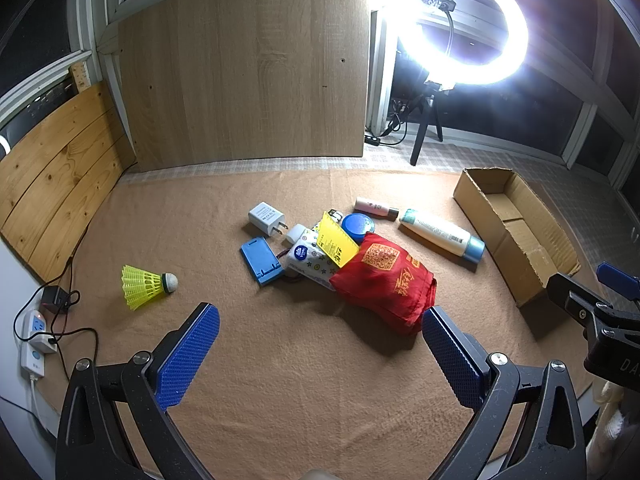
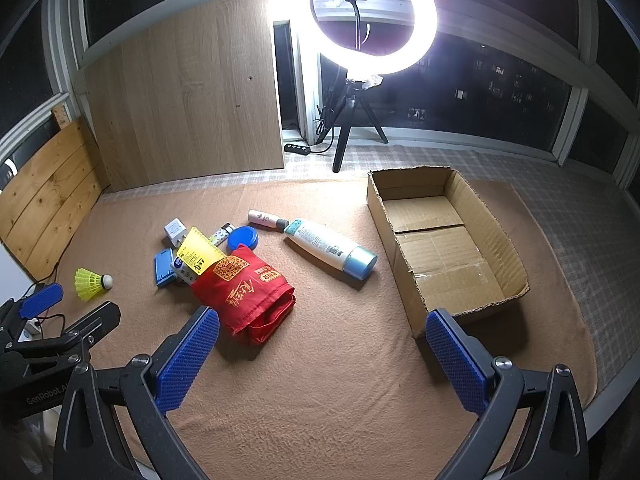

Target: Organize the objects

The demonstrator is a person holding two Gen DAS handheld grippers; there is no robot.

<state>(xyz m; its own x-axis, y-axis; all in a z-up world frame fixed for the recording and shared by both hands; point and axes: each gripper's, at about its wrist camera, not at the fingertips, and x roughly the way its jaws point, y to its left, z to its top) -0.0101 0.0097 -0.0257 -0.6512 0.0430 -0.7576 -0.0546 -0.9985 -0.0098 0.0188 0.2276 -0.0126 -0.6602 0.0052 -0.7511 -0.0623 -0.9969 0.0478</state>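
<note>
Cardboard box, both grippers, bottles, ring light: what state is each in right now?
Cardboard box: open, empty.
Left gripper: open, holding nothing.
Right gripper: open, holding nothing.
Large white bottle: lying down, capped.
Small pink bottle: lying down, capped.
Ring light: on.

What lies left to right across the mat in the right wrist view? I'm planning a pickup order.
Yellow shuttlecock → blue phone stand → red bag → large white bottle → cardboard box.
</note>
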